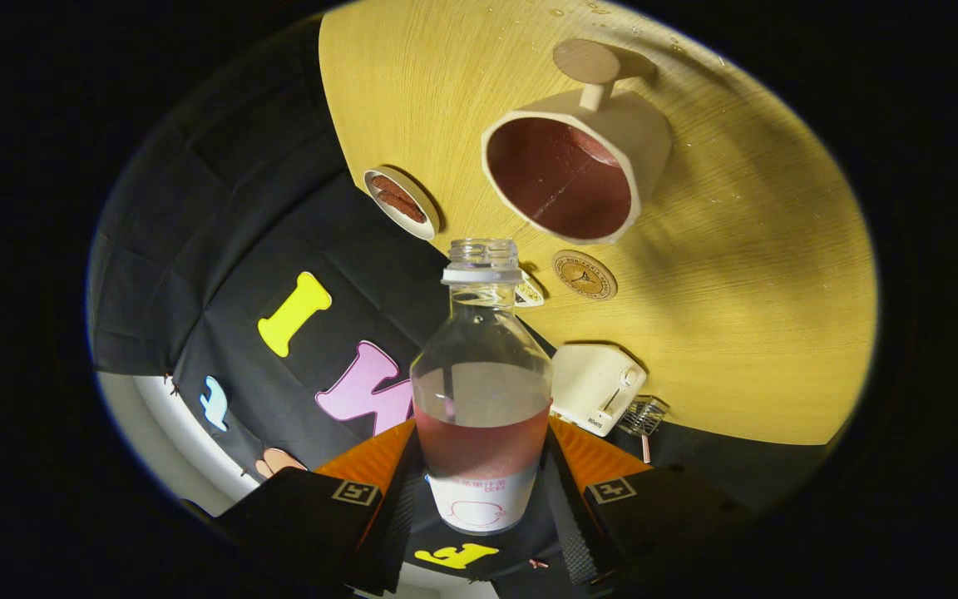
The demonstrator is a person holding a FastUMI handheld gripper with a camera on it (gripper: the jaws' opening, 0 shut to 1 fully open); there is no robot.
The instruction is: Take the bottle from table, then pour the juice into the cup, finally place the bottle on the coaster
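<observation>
A clear uncapped bottle [481, 391] with pink-red juice in its lower half and a white label sits between my fingers. My gripper [483, 478] is shut on the bottle, its fingers pressing both sides near the label. Just beyond the bottle's open mouth stands a beige stemmed cup [612, 133] on the yellow wooden table [762, 291]; its inside looks dark red. A round brown coaster [584, 275] lies on the table between the cup and the bottle's neck. The whole scene appears rolled, with the table tilted.
A small white dish [400, 202] with brown pieces sits near the table's edge beside the cup. A white toaster-like box [595, 386] and a small wire rack [644, 416] stand near my right finger. A small white object [530, 294] peeks out behind the bottle's neck.
</observation>
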